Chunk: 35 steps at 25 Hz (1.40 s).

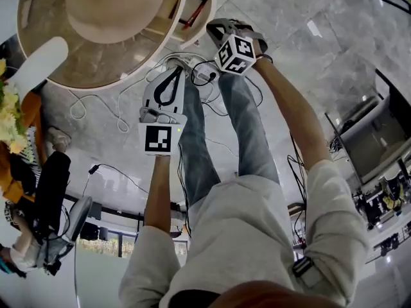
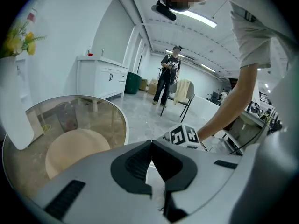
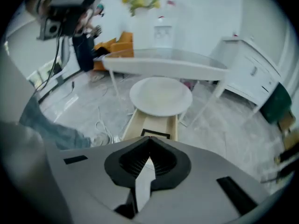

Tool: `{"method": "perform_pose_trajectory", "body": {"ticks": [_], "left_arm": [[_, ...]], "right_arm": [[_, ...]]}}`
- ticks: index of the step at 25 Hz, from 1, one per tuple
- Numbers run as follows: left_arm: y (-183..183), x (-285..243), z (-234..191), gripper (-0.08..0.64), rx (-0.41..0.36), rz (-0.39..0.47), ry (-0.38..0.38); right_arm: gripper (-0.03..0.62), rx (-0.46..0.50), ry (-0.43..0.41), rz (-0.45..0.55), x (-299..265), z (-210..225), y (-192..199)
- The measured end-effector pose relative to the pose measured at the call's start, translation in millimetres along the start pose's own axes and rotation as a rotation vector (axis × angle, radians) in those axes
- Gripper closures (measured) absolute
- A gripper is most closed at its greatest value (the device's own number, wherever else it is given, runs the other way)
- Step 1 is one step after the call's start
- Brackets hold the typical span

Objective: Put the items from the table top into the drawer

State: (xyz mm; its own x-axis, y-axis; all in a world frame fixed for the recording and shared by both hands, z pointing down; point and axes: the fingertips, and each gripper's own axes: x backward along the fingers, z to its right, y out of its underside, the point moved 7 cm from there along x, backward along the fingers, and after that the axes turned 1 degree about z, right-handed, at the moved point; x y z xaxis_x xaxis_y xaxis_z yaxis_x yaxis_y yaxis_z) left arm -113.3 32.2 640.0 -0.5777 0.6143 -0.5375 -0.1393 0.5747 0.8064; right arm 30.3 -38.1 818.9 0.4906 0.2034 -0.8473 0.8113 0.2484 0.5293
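Jaws of left gripper (image 2: 152, 143) and right gripper (image 3: 150, 139) meet, empty.

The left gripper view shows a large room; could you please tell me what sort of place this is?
Probably an open-plan office or lab: long white ceiling strip lights, a glossy grey stone-tiled floor strewn with loose cables, and a cluttered desk.

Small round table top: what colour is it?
The small round table top is pale beige, clearest in the head view.

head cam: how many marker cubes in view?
2. One marker cube sits on the left gripper, centre-left; the other marker cube on the right gripper, higher and further right. None seems hidden.
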Motion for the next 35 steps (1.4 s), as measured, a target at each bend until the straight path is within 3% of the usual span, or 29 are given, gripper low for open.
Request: {"method": "perform_pose_trajectory", "body": {"ticks": [3,6,8,12,16,22,35], "left_arm": [[-22.4,8.1,-0.3,0.543,-0.056,0.012,0.02],[-47.2,19.3,2.8,0.543,-0.083,0.032,0.025],[-60.9,25.4,4.9,0.543,-0.084,0.045,0.025],[-79.3,30.1,3.6,0.543,-0.069,0.085,0.002],[-93.7,39.0,13.0,0.543,-0.068,0.083,-0.009],[-137.0,70.5,31.2,0.543,-0.051,0.146,-0.052],[-290.1,165.0,65.5,0.545,-0.112,0.312,-0.14]], "right_arm": [[0.568,-0.274,0.11,0.114,51.0,7.4,-12.7],[0.568,-0.472,0.183,0.212,110.5,7.8,-35.4],[0.568,-0.562,0.223,0.259,146.2,5.9,-47.9],[0.568,-0.642,0.288,0.341,195.7,7.1,-67.5],[0.568,-0.674,0.337,0.398,243.7,4.9,-80.2],[0.568,-0.66,0.386,0.461,317.0,8.0,-108.5],[0.569,-0.566,0.578,0.595,509.2,34.2,-166.4]]}}
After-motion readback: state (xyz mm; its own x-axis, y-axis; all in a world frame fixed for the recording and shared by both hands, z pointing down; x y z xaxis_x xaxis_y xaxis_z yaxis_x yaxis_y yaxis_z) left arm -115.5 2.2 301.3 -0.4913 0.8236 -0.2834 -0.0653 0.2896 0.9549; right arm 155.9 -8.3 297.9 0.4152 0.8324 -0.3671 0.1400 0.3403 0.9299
